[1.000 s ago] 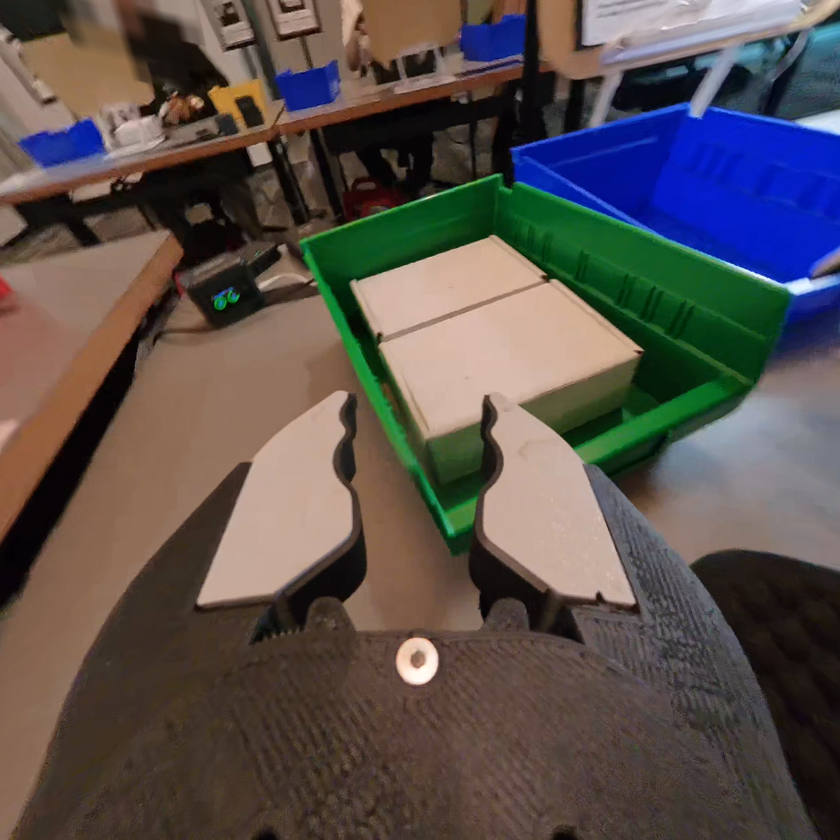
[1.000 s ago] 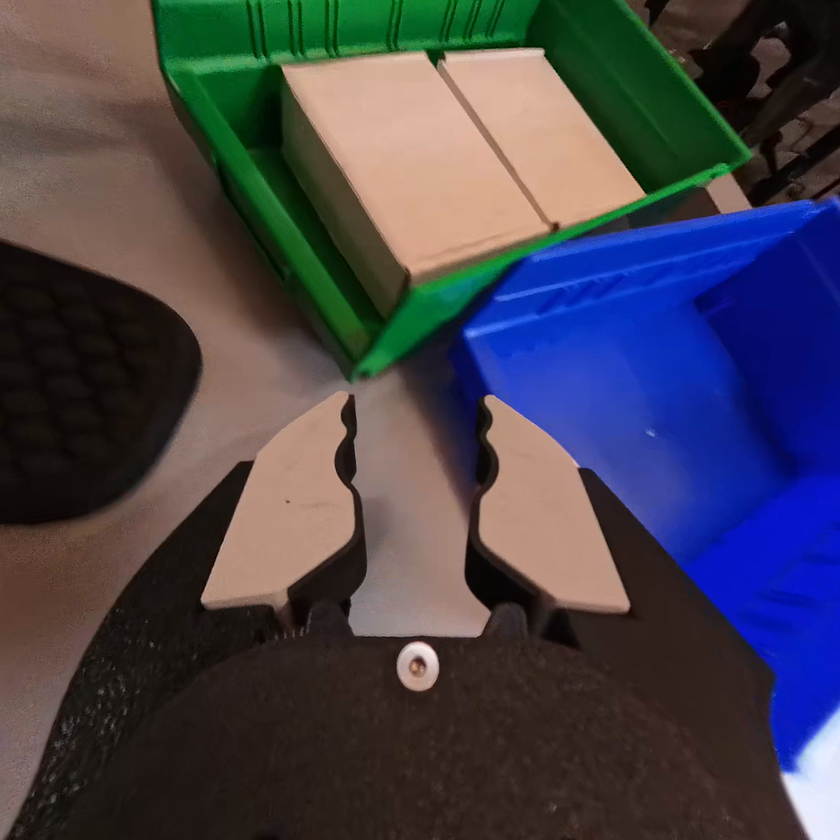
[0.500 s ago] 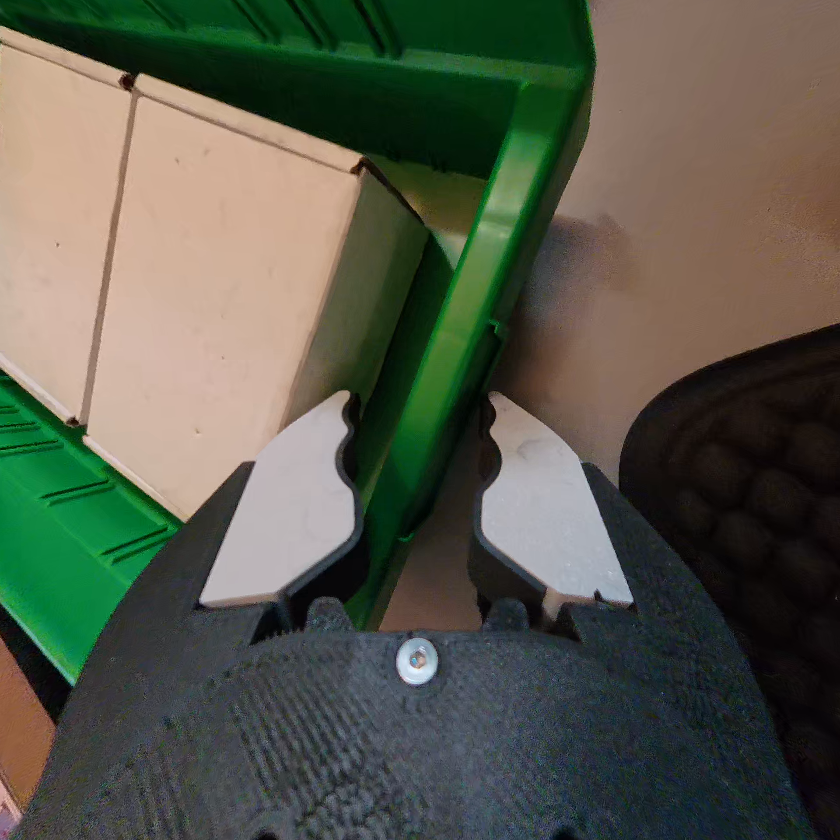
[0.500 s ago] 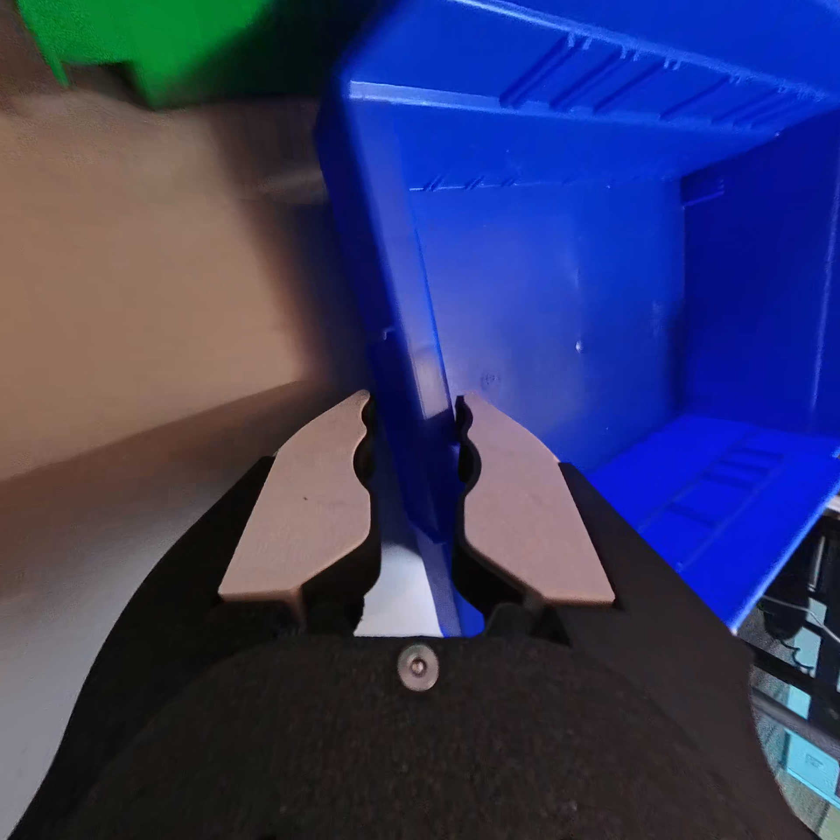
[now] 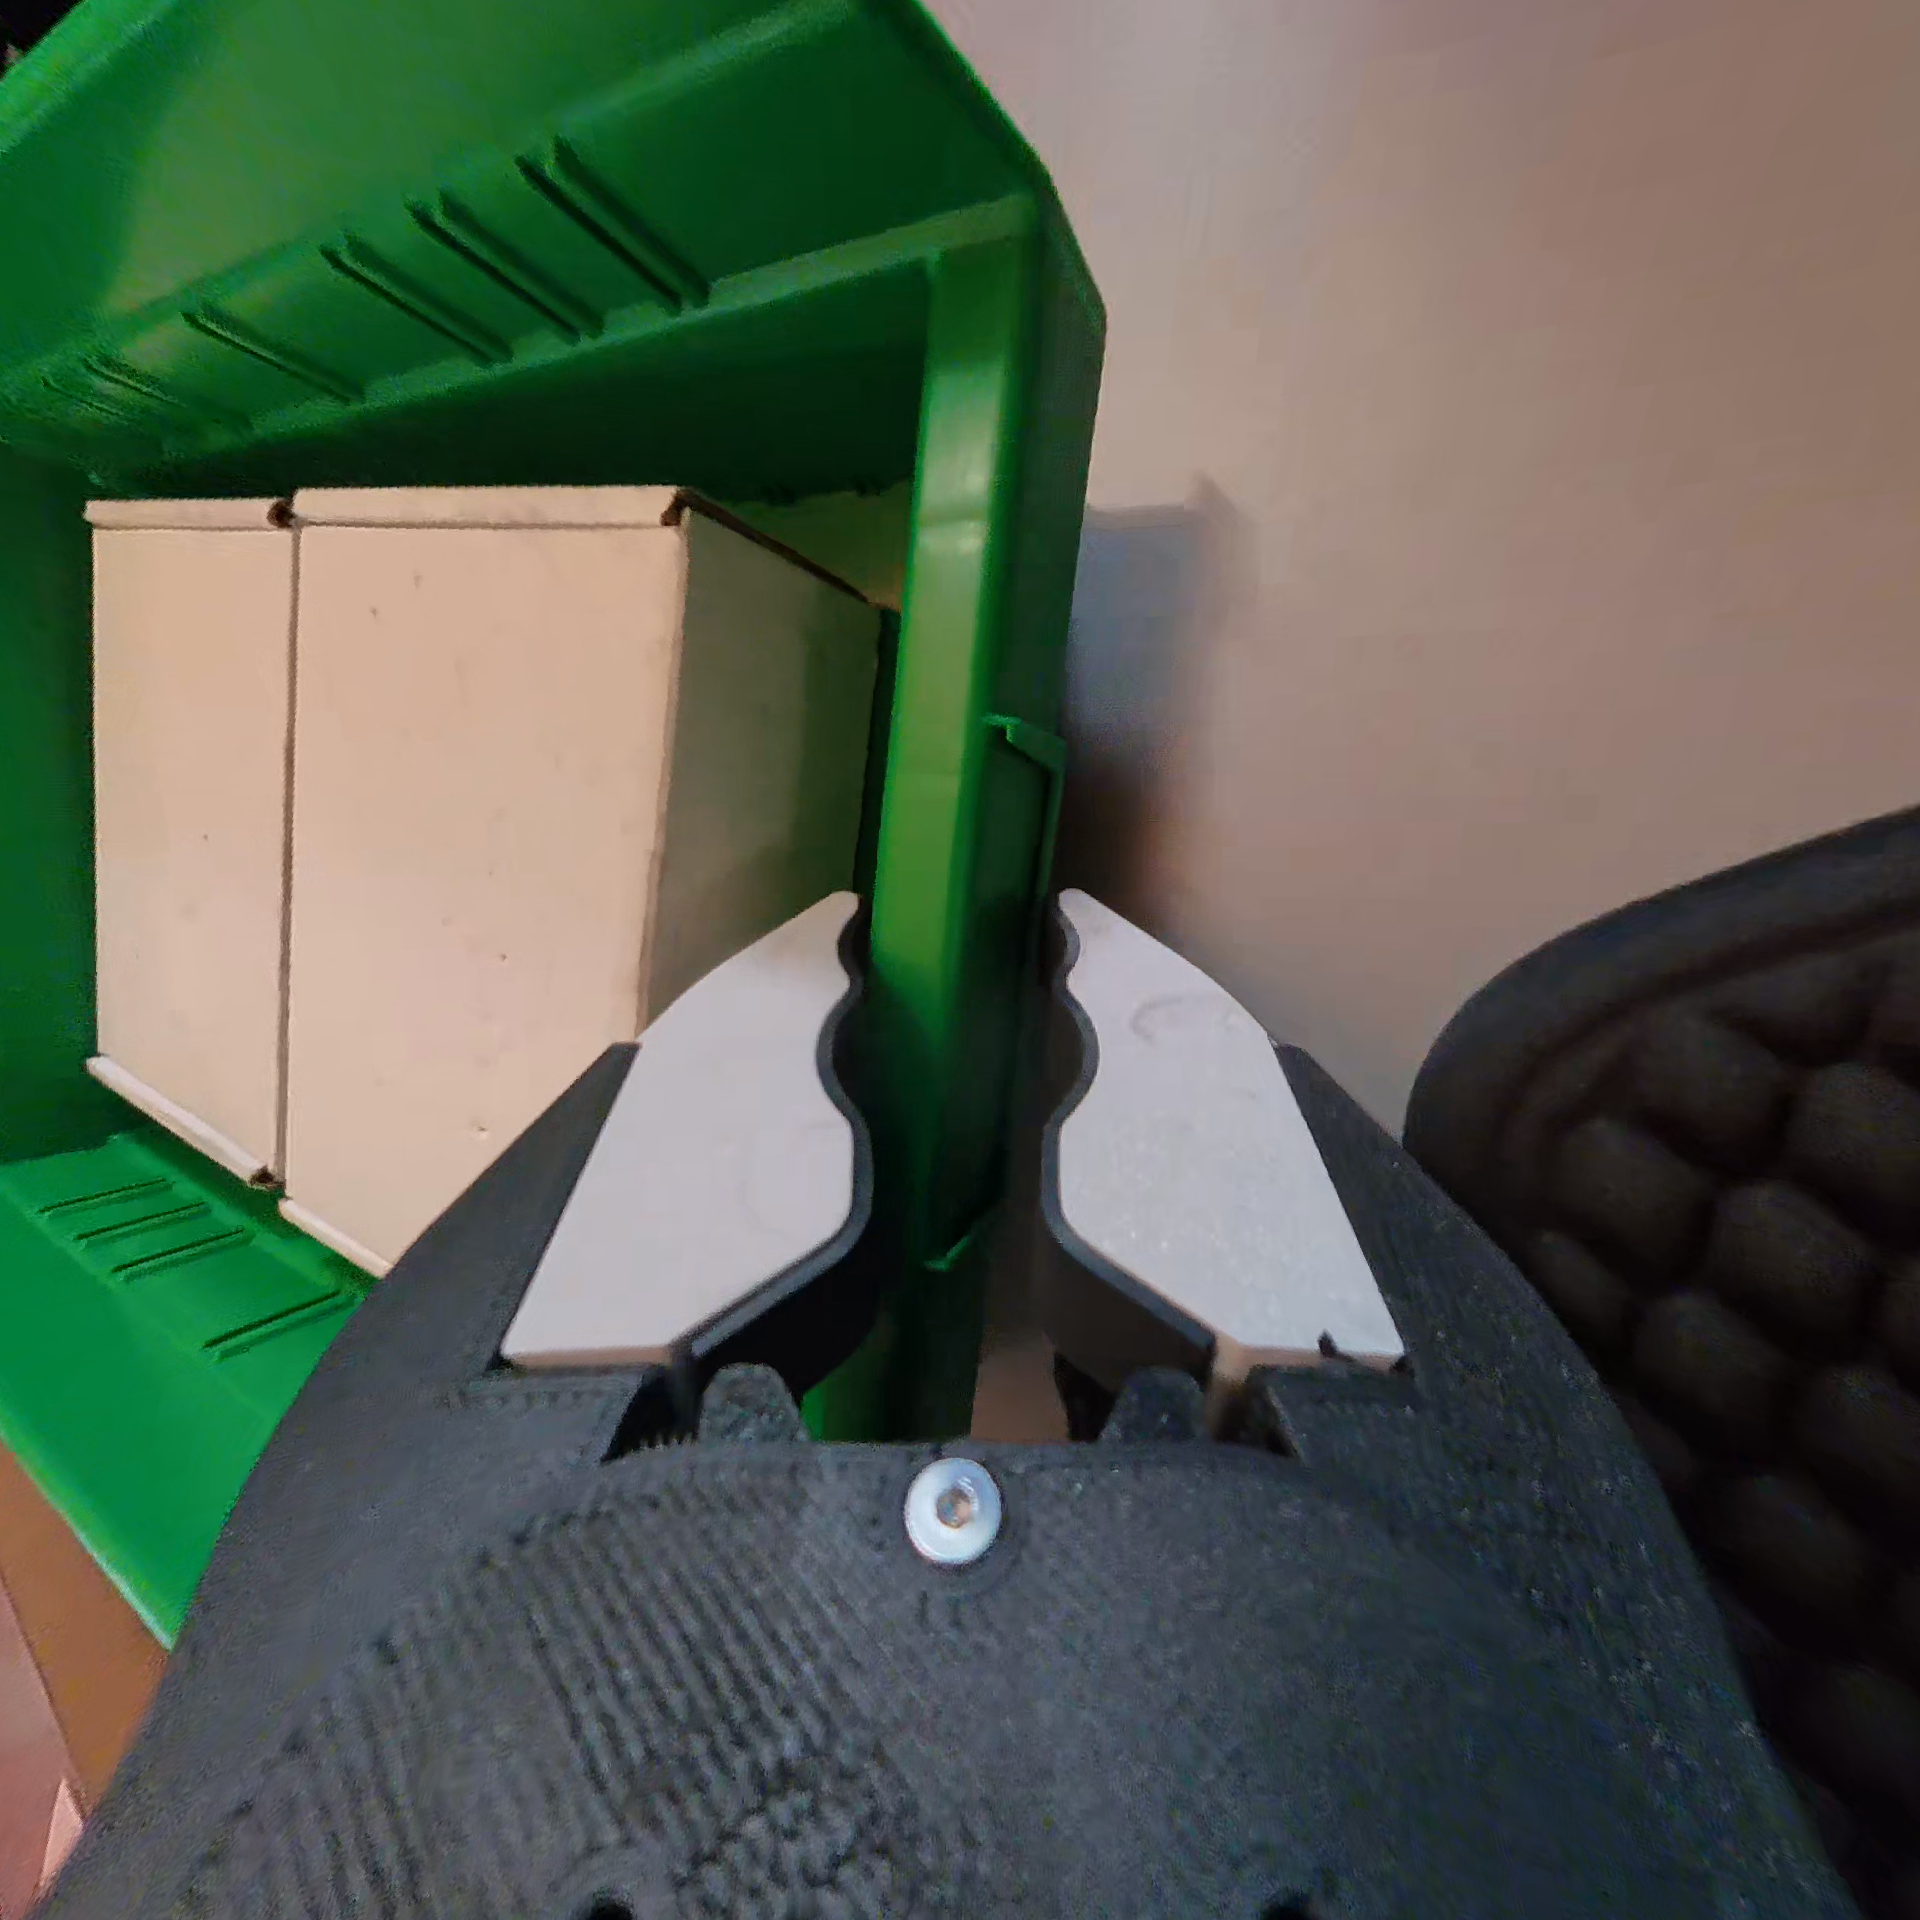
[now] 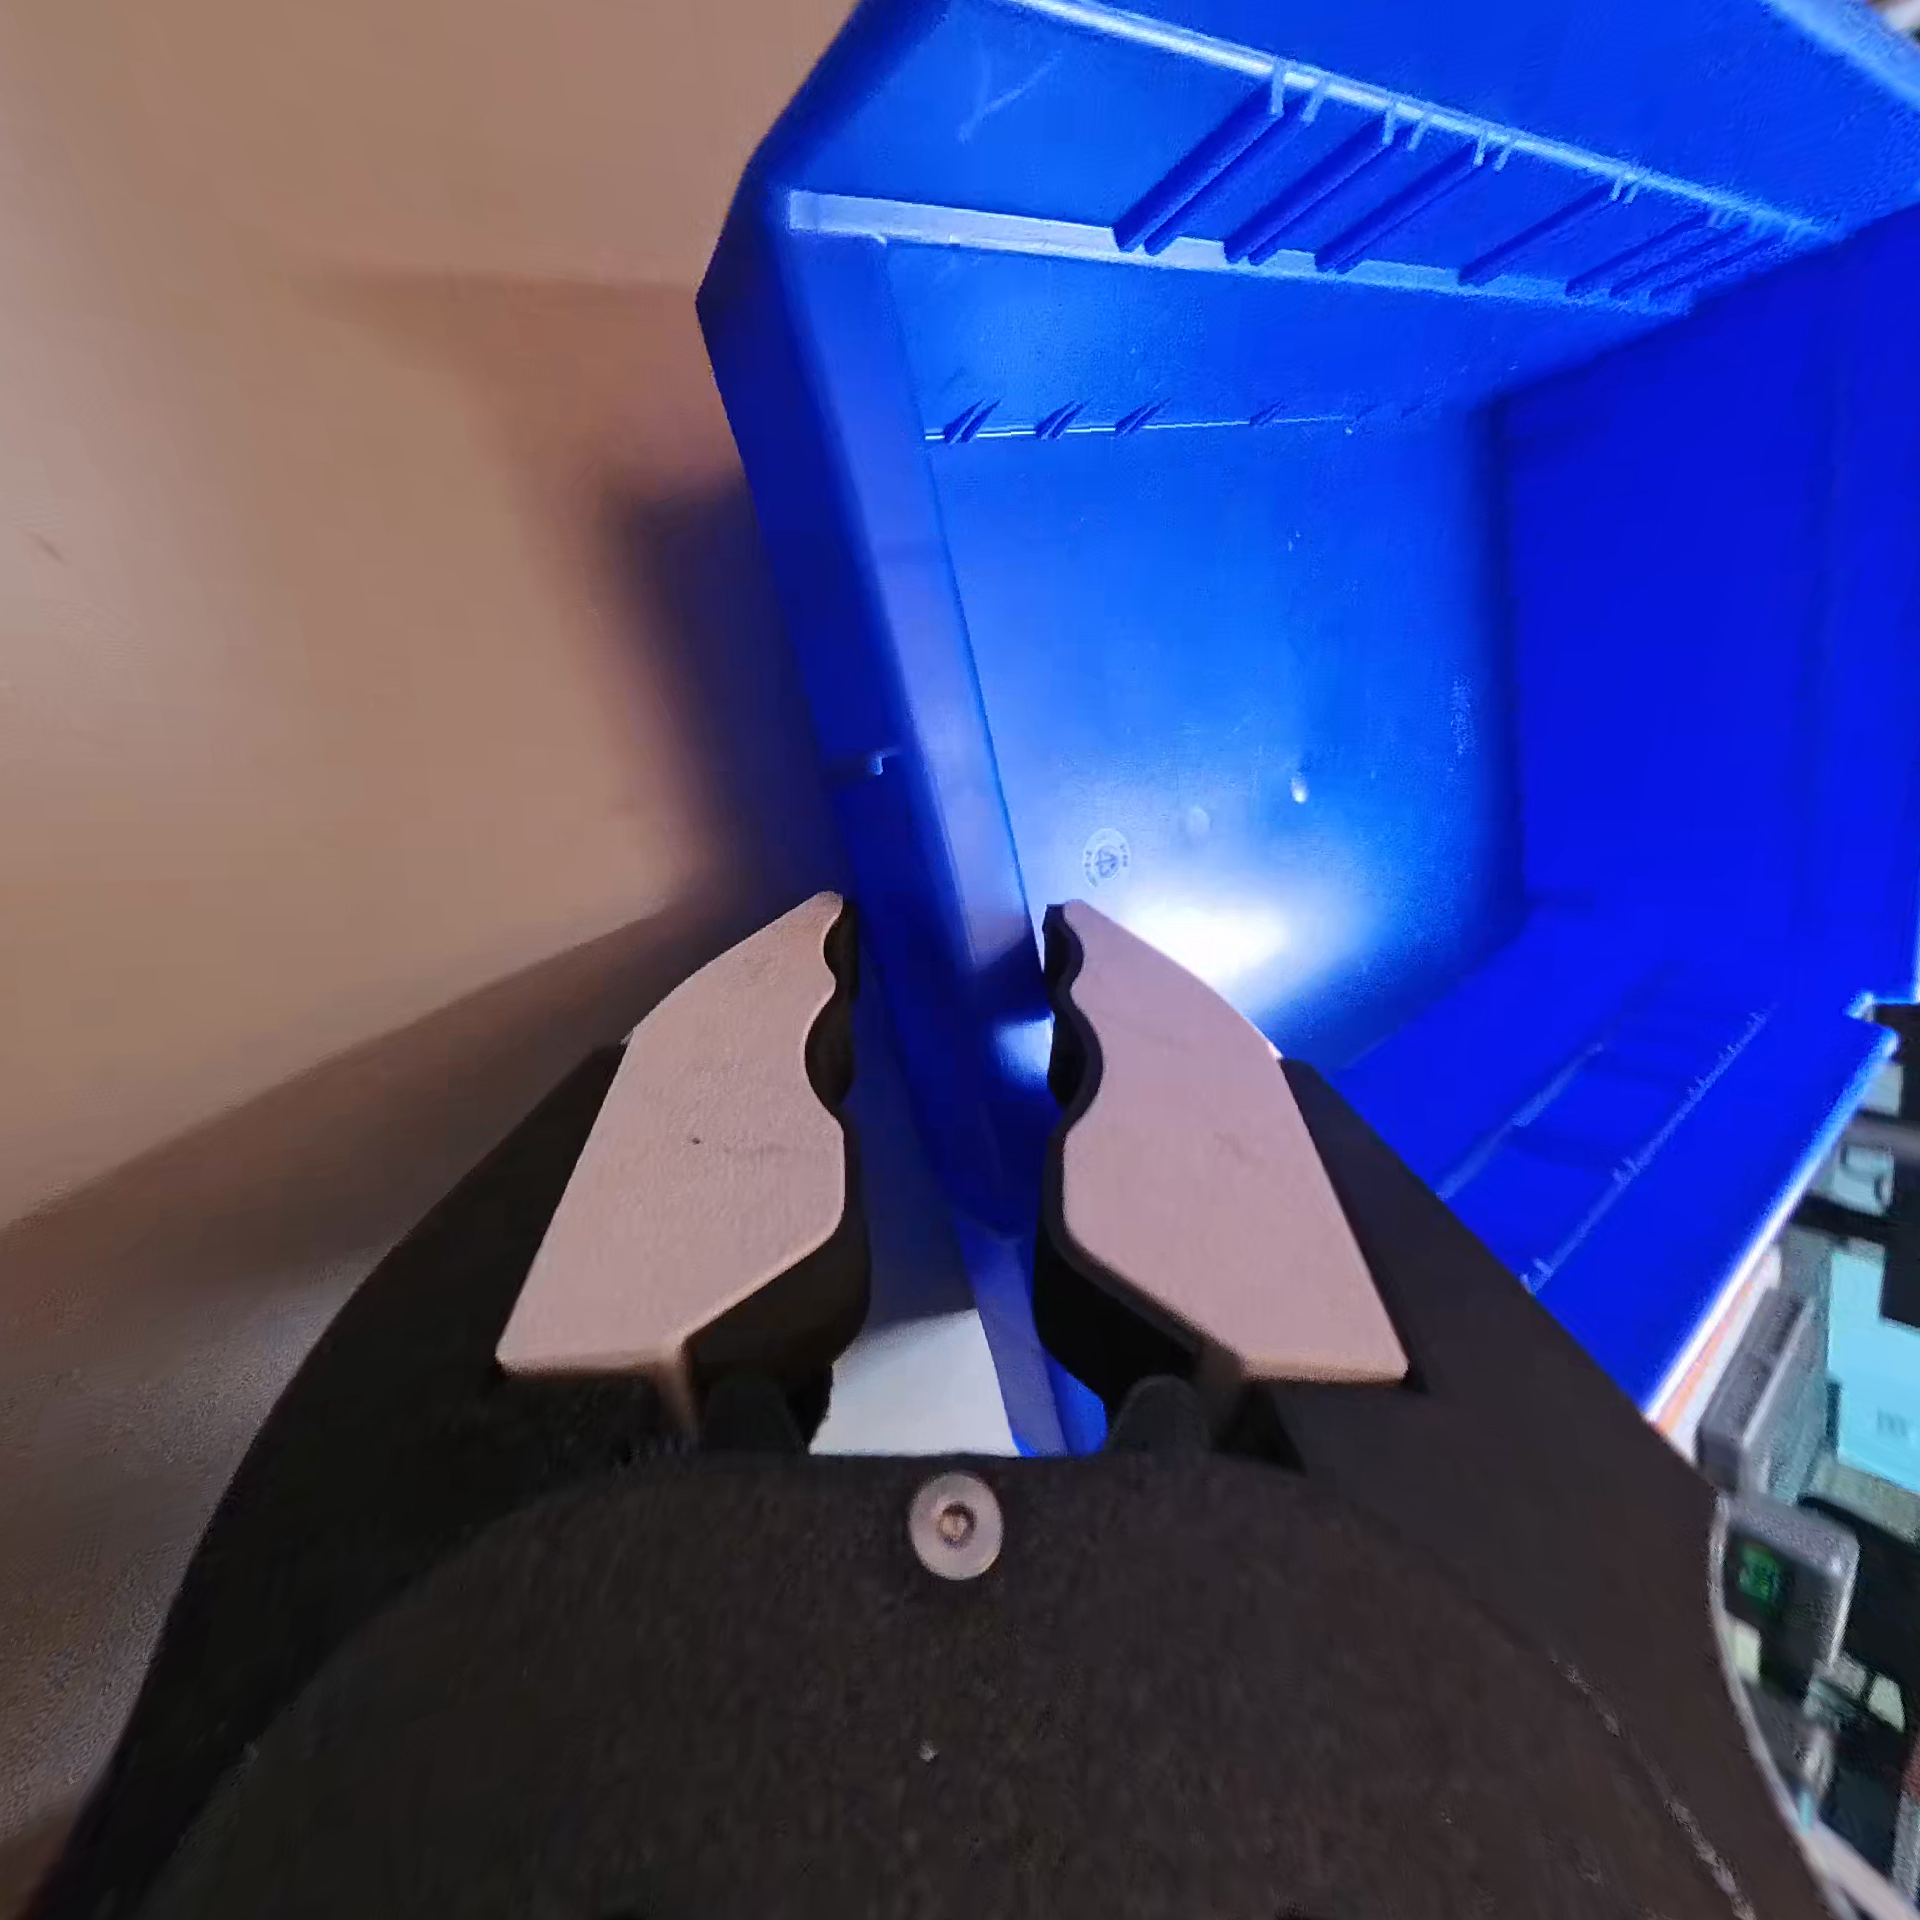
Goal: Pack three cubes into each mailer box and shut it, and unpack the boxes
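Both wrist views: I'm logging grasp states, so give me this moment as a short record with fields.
left claw: closed on the green bin's side wall
green bin contents: two closed mailer boxes, side by side
right claw: closed on the blue bin's side wall
blue bin contents: none visible
cubes: none in view

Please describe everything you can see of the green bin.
The green bin looks like glossy moulded plastic, open-topped, with raised ribs on its walls. Two shut pale cardboard mailer boxes lie side by side inside. The left gripper straddles its side wall, one finger inside, one outside, closed against the rim. Beside it is the tan tabletop.
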`<state>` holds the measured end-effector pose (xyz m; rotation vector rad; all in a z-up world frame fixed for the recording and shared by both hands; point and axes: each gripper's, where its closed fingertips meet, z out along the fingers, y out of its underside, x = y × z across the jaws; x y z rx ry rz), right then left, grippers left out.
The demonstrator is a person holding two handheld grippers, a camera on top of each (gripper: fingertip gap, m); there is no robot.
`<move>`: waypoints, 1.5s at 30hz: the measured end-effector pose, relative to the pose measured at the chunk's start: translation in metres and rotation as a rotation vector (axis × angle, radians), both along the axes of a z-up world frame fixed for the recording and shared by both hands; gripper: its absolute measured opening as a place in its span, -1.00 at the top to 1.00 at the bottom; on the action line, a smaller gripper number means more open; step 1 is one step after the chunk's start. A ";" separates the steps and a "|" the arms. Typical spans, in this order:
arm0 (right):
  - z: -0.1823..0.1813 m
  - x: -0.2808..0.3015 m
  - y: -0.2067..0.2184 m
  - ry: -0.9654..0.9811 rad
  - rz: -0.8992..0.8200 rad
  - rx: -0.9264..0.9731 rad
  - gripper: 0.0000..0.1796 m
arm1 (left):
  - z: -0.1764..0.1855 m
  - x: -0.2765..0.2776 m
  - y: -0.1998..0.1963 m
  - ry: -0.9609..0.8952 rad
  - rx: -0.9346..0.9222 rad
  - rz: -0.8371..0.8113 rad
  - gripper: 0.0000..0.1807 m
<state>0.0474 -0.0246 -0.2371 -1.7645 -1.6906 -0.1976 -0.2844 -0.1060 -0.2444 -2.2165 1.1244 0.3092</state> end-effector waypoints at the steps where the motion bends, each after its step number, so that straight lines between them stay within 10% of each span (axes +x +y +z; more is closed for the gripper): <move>1: 0.000 0.013 0.004 0.000 -0.033 0.002 0.61 | 0.000 -0.001 0.002 0.002 -0.002 0.005 0.67; 23: 0.002 0.126 0.138 -0.093 -0.265 0.080 0.55 | 0.000 -0.041 0.081 -0.006 0.002 0.040 0.63; 34: 0.067 0.059 0.063 0.701 -0.196 -0.004 0.37 | 0.071 -0.054 0.089 -0.215 0.080 0.064 0.26; 45: 0.032 0.024 0.023 0.684 -0.003 -0.148 0.32 | 0.031 -0.103 0.131 0.025 -0.380 0.076 -0.17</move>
